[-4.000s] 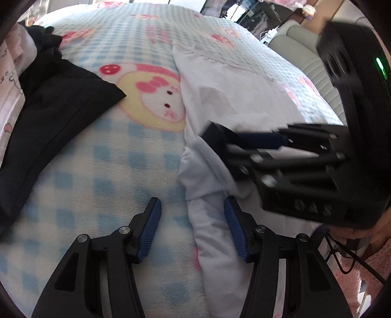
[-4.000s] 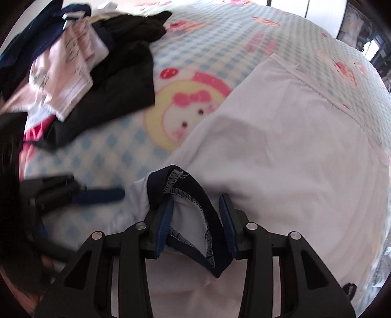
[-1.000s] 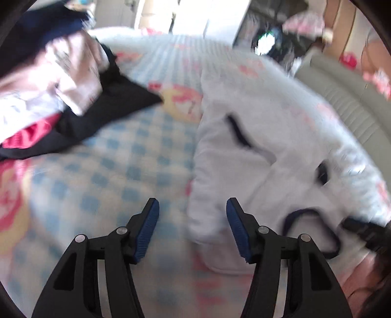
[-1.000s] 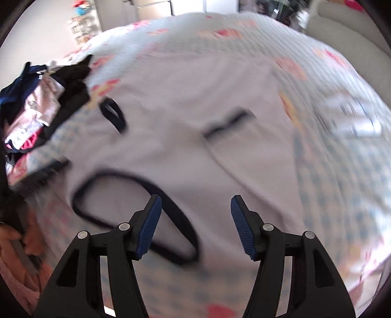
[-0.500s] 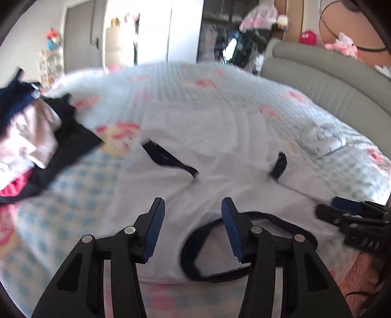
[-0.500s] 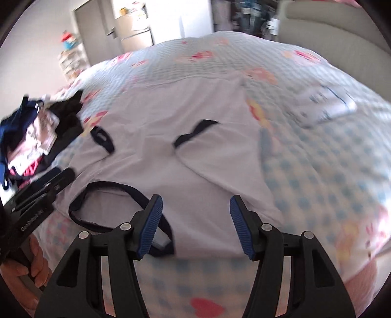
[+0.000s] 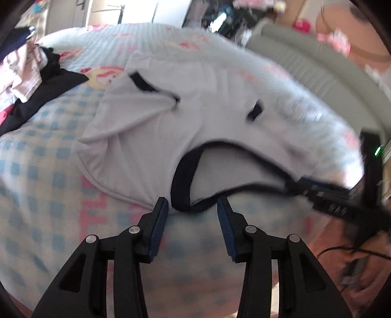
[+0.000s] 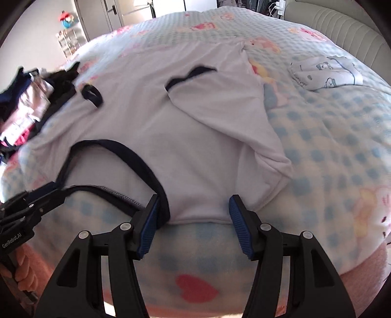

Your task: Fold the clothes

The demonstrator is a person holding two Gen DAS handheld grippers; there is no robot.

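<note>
Checked blanket (image 8: pixel 330 137) (cartoon-printed) — grey sofa (image 8: pixel 342 19) behind.

The shirt (image 8: pixel 185 137) lay spread on the blanket (image 8: pixel 330 156), collar (image 8: pixel 117 151) toward the near edge. A clothes pile (image 8: pixel 27 102) sat to its left, touching it, and a folded garment (image 8: pixel 325 72) to its right, apart. A headboard (image 8: pixel 342 19) stood behind right.
</note>
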